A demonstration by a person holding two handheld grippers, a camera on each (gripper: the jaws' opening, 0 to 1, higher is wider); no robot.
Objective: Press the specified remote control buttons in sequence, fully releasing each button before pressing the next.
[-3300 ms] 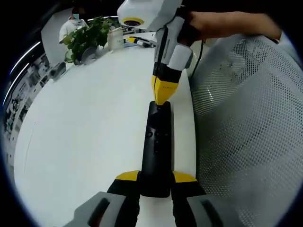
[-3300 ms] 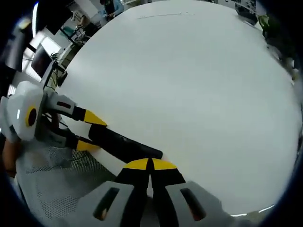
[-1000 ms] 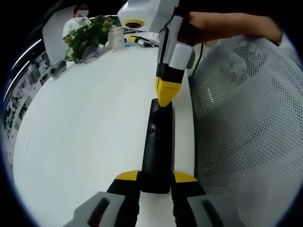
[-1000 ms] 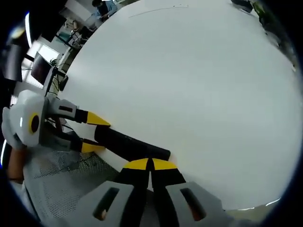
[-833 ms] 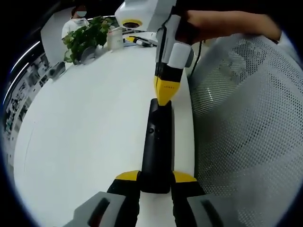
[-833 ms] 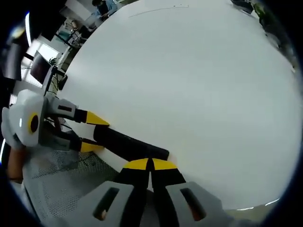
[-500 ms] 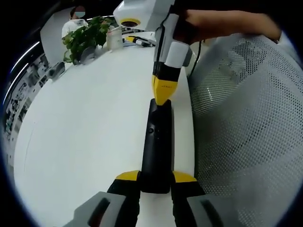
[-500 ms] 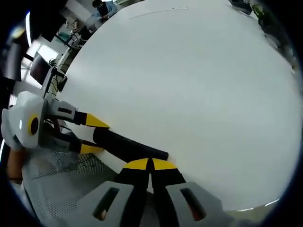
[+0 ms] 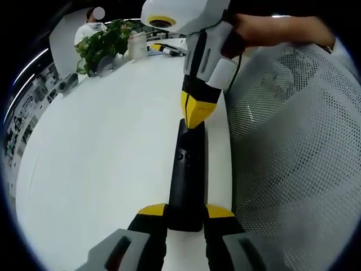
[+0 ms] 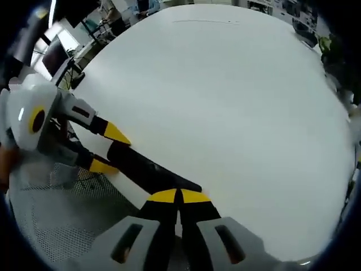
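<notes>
A long black remote control (image 9: 186,175) lies on the white table (image 9: 101,152), close to the table's edge. My left gripper (image 9: 186,210) is shut on its near end, one yellow tip on each side. My right gripper (image 9: 194,116) comes down from above, shut, with its yellow tips touching the remote's far end. In the right gripper view, my right gripper (image 10: 179,196) has its jaws together over the end of the remote control (image 10: 152,169). The left gripper (image 10: 110,150) clamps the remote's other end there.
A white mesh chair (image 9: 293,152) stands right beside the table's edge. At the table's far end are a potted plant (image 9: 101,45), a white cup (image 9: 136,46) and small items, with a person behind them. The broad table top (image 10: 225,96) stretches beyond the remote.
The right gripper has tilted and its body has swung slightly, its tips staying at the remote's far end. The right gripper view has shifted with it. The remote and left gripper have not moved.
</notes>
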